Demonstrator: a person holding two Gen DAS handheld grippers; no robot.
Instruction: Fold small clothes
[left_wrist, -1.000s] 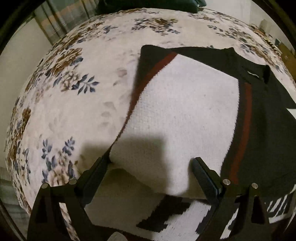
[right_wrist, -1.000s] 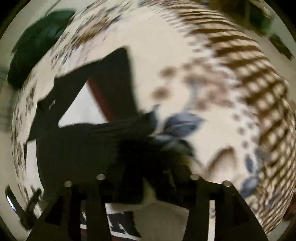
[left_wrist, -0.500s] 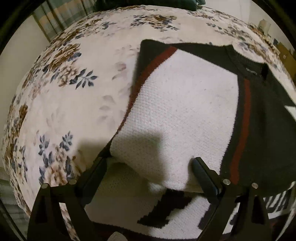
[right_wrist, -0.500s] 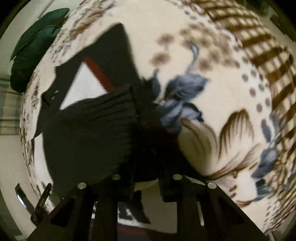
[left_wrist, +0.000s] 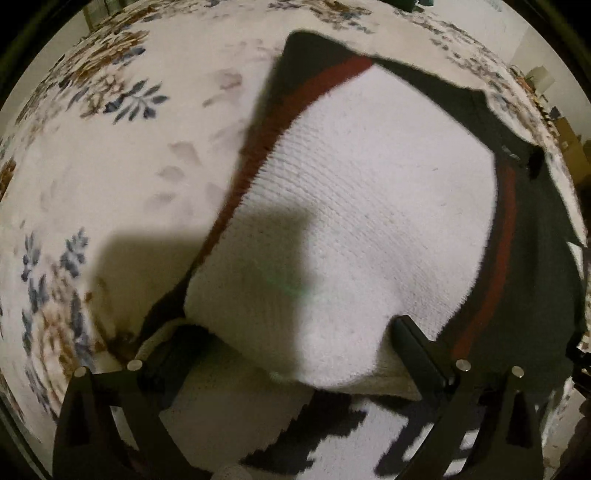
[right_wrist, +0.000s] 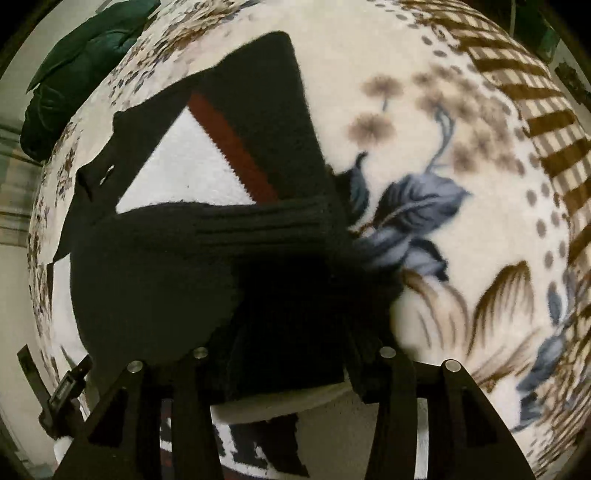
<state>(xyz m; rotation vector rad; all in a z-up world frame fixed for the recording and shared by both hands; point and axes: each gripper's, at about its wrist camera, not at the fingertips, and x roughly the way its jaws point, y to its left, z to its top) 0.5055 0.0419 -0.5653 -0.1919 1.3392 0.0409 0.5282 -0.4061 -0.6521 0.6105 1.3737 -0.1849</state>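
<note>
A small knit sweater, white with black and dark red bands, lies partly folded on a floral blanket. In the left wrist view its white panel fills the middle, and my left gripper stands wide open astride its folded near edge. In the right wrist view a black ribbed sleeve lies across the sweater's white part. My right gripper has its fingers apart around the black fabric below the sleeve; the dark cloth hides whether they touch it.
The cream floral blanket spreads left of the sweater and, in the right wrist view, to its right. A dark green cushion lies at the far left edge.
The right gripper's fingers have spread apart from their narrow setting half a second ago, and the black sleeve now lies flat. The left gripper has moved a little closer over the sweater.
</note>
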